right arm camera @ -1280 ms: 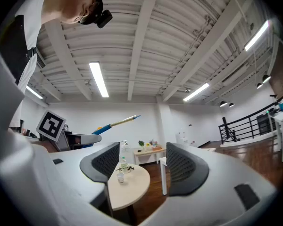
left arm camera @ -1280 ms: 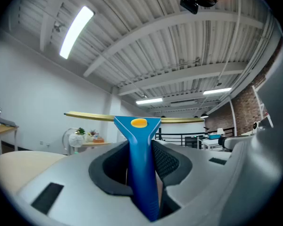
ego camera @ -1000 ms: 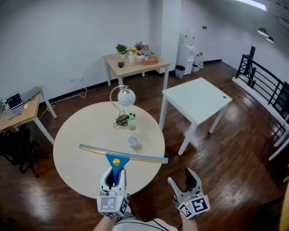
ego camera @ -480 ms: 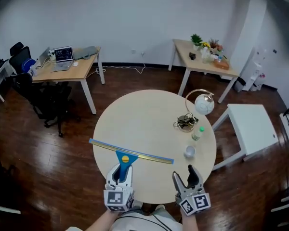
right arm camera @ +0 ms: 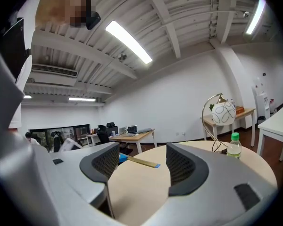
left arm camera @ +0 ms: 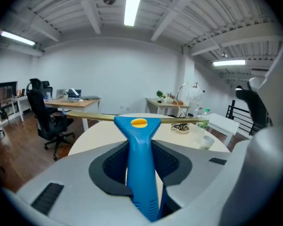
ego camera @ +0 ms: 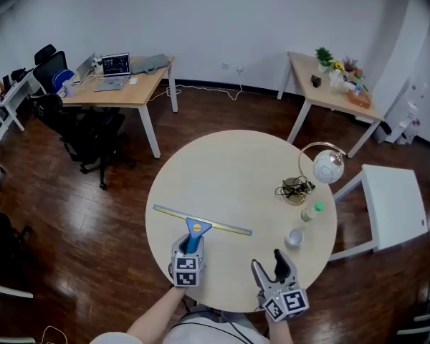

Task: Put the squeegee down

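Blue-handled squeegee [ego camera: 196, 229] with yellowish blade, hovering or resting (cannot tell which) at the round beige table's [ego camera: 222, 167] seven o'clock. Left gripper [ego camera: 192, 244] is clamping tight on its handle. Right gripper [ego camera: 269, 264], at five o'clock, is gaping wide, holding nothing. Green-capped bottle [ego camera: 309, 212] and cup [ego camera: 294, 238] are standing at four o'clock.
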Tool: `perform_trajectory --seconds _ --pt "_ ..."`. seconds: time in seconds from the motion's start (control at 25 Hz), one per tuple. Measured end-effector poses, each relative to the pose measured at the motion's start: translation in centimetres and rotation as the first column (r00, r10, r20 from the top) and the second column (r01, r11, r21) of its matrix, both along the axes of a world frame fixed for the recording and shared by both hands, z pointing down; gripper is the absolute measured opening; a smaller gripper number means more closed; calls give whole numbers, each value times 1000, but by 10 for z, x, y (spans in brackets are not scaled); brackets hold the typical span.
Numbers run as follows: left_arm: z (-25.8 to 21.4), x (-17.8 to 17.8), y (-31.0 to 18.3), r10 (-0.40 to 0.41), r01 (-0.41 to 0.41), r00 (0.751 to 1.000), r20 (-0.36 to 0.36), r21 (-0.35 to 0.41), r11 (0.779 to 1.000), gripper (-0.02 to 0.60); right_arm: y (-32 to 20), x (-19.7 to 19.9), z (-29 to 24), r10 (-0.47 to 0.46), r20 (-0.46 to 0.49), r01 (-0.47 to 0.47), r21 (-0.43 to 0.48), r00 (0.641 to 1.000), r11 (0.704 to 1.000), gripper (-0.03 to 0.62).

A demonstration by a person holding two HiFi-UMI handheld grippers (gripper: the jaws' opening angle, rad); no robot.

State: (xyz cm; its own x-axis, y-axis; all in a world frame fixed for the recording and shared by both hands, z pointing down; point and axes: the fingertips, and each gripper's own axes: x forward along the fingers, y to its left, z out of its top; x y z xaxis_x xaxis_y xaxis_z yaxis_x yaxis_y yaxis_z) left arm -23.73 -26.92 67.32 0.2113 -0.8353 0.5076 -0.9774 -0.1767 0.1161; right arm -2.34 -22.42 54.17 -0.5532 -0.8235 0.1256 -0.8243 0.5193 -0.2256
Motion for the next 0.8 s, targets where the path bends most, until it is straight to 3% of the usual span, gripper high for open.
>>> perform_trajectory --seconds 0.28,0.44,0.6,0.72,0.8 --pt "100 38 -163 66 -58 997 35 -174 983 118 -4 46 35 28 -36 -31 -85 999 996 316" --pt "133 60 -225 46 -32 998 51 -245 969 118 -3 70 62 54 -48 -61 -143 997 988 316" --pt "186 92 -237 55 -44 998 16 -384 922 120 -14 88 68 59 -58 -66 -136 997 989 316" --pt "215 86 -224 41 -8 997 61 -465 885 121 -19 95 62 61 -63 -69 -129 996 989 316" --pt "223 85 -222 64 -19 995 80 -470 882 126 -22 101 60 71 -60 -78 -127 996 989 316"
